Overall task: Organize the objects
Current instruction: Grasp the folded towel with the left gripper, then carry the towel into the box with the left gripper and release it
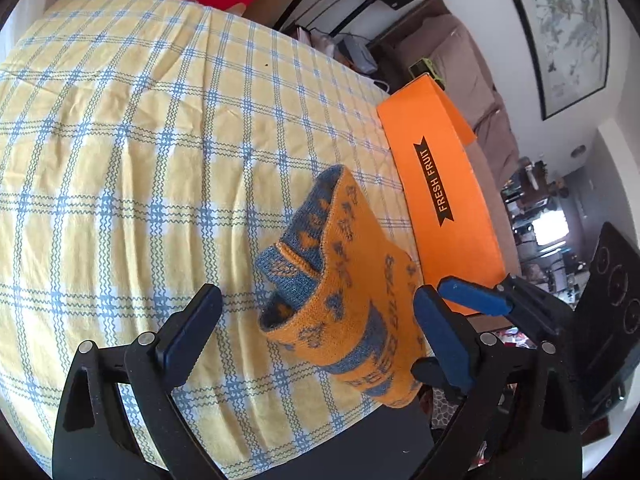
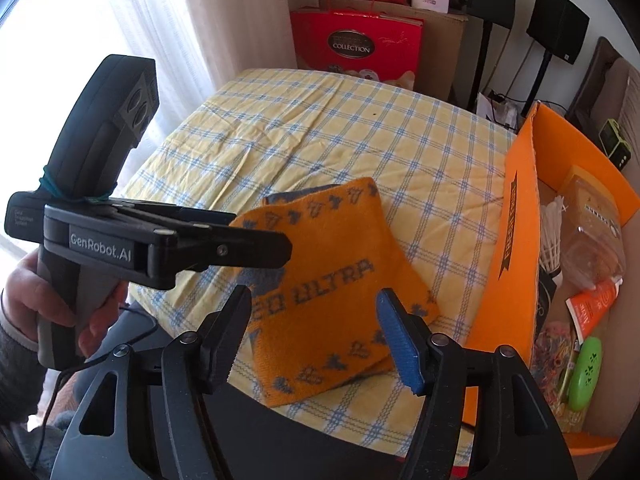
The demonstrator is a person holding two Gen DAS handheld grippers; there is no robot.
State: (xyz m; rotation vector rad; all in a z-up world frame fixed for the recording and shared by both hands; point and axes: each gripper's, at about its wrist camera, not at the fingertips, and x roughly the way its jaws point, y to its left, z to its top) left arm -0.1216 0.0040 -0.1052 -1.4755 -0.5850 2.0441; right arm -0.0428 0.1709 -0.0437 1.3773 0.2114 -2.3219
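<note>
Nearest us, our right gripper (image 2: 316,336) is spread wide with nothing in it, hovering over the orange-and-blue knit cloth (image 2: 332,292), which sits on the checked tablecloth (image 2: 340,128) at the table's near edge; our left gripper (image 1: 316,340) is also wide open and straddles the cloth's raised fold without clamping it. Farther right, the orange box (image 2: 516,248) already holds several small items, so we judge the task mostly done, with the cloth left to go in.

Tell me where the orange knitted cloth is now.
The orange knitted cloth lies on the checked tablecloth near the table's front edge, just left of the orange box, in the right wrist view.
</note>
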